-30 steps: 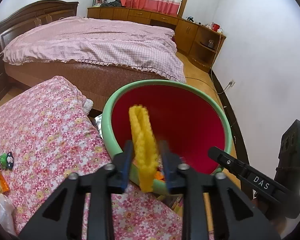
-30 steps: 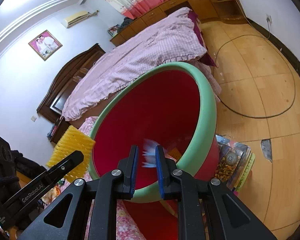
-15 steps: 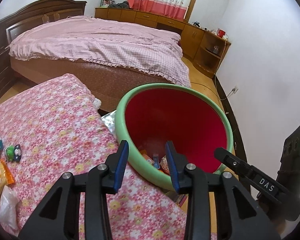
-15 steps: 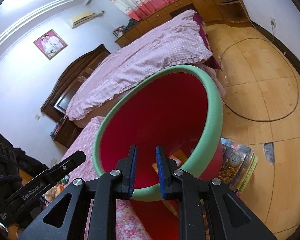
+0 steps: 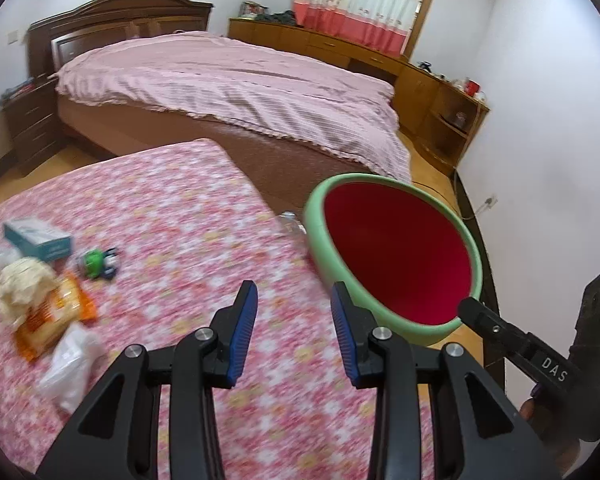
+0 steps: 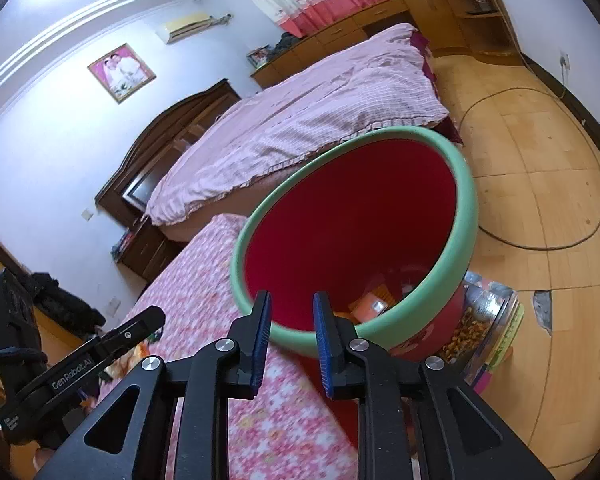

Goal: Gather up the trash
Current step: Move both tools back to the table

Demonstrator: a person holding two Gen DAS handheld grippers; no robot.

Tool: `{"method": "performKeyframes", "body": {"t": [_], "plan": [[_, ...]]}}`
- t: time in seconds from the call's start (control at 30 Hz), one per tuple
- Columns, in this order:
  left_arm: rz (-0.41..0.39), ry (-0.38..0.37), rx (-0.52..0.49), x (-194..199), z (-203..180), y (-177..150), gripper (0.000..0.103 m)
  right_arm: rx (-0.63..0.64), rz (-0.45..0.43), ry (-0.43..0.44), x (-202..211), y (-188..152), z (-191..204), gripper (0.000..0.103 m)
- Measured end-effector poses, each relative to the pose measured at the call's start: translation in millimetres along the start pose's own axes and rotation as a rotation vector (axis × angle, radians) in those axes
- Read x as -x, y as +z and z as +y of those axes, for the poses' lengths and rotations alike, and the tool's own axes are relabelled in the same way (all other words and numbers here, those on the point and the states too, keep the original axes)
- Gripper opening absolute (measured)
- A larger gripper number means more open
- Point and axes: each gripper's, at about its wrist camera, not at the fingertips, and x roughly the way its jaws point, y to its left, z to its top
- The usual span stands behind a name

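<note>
A red bin with a green rim [image 5: 392,184] [image 6: 466,216] stands at the right edge of the flowered table [image 5: 180,240] [image 6: 204,280], with orange wrappers [image 6: 370,304] at its bottom. My left gripper [image 5: 293,312] hangs open over the cloth, left of the bin, nothing between its blue pads. Trash lies at the table's left: a teal box [image 5: 36,238], a green toy [image 5: 96,264], a cream wad [image 5: 20,284], an orange snack wrapper [image 5: 48,320] and a white bag [image 5: 72,364]. My right gripper [image 6: 290,322] points at the bin's near rim, its jaws opening a narrow gap with nothing in it.
A bed with a pink cover [image 5: 240,92] lies behind the table. Wooden cabinets [image 5: 440,92] line the far wall. Shiny snack packs [image 6: 484,320] sit on the wooden floor beside the bin, and a cable [image 6: 540,240] loops across the floor.
The yellow fuzzy strip has left my left gripper and a small blue-white scrap my right. The left gripper swung left over the table. The right gripper drew back from the bin.
</note>
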Motion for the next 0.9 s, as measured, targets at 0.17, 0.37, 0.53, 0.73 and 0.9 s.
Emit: {"method": "performKeyframes", "body": {"t": [0.17,0.37,0.53,0.73,0.9], "plan": [[-0.012,0.054,0.034,20,26,-8,0.038,0.032,0.031,0.01,-1,-10,16,0.025],[-0.004,0.13,0.084,35,64,-18,0.038,0.076,0.074,0.016,-7,-24,35,0.035],[0.016,0.189,0.109,40,93,-24,0.038,0.105,0.108,0.016,-13,-34,46,0.041],[0.057,0.244,0.131,37,120,-34,0.038,0.139,0.155,-0.004,-25,-46,57,0.048],[0.092,0.254,0.144,28,133,-42,0.038,0.164,0.202,-0.029,-37,-55,62,0.049]]}}
